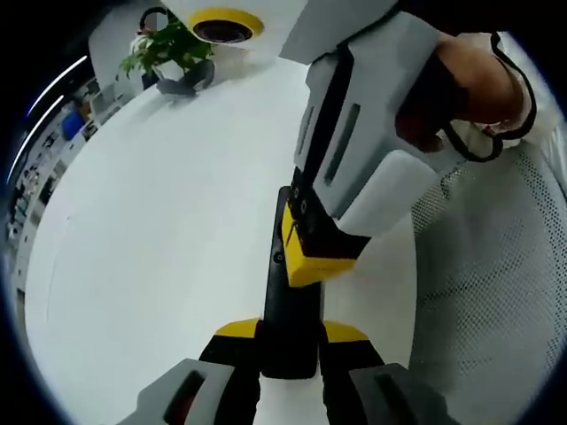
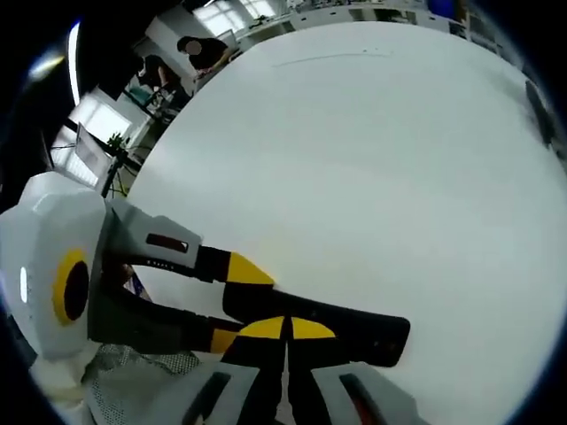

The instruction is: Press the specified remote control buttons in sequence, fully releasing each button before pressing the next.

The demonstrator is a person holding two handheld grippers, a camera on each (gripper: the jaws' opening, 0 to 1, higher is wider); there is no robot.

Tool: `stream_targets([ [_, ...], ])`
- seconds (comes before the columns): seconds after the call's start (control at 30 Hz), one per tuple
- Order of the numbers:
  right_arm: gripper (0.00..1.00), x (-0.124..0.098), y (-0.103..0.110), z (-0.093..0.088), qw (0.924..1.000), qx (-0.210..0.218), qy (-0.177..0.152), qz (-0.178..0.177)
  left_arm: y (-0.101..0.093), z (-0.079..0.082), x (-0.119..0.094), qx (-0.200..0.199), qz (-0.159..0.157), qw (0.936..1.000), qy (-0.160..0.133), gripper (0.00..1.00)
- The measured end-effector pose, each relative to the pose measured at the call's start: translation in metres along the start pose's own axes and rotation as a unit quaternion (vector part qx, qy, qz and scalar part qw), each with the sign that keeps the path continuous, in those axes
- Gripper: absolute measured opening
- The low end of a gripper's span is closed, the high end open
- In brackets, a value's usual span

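Observation:
A slim black remote (image 1: 276,297) lies lengthwise over the white table (image 1: 151,230). My left gripper (image 1: 291,332) is shut on its near end, one yellow tip on each side. My right gripper (image 1: 312,262) comes in from the upper right, held by a hand (image 1: 469,84), and its yellow tips rest on the remote's top face. In the right gripper view the right gripper (image 2: 288,329) is shut, tips together with nothing between them, touching the remote (image 2: 359,332). There the left gripper (image 2: 237,303) reaches in from the left and clamps the remote's end.
A potted plant (image 1: 168,49) and a yellow-rimmed round object (image 1: 226,22) stand at the table's far edge. A white mesh chair (image 1: 496,292) is at the right. A small dark object (image 2: 536,111) lies far off on the table. People (image 2: 199,49) sit in the background.

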State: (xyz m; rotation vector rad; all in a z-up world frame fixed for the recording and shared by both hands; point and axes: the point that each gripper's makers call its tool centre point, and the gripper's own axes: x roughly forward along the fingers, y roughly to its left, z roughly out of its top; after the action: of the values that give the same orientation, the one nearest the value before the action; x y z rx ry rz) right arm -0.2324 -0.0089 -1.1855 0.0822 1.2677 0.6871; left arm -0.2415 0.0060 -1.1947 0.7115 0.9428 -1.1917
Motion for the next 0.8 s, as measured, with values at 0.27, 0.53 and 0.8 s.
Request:
stream_targets([
  [0.27, 0.00, 0.000, -0.002, 0.001, 1.0000, 0.005, -0.004, 0.002, 0.000, 0.000, 0.000, 0.001, -0.002, 1.0000, -0.001, 0.23],
  [0.53, 0.00, -0.001, -0.001, 0.001, 0.9995, 0.028, -0.012, 0.010, 0.001, 0.000, 0.000, 0.000, -0.001, 1.0000, -0.003, 0.23],
  [0.8, 0.00, 0.004, 0.008, 0.003, 0.9990, 0.029, -0.017, 0.029, 0.001, 0.000, 0.000, 0.006, -0.004, 1.0000, -0.003, 0.23],
])
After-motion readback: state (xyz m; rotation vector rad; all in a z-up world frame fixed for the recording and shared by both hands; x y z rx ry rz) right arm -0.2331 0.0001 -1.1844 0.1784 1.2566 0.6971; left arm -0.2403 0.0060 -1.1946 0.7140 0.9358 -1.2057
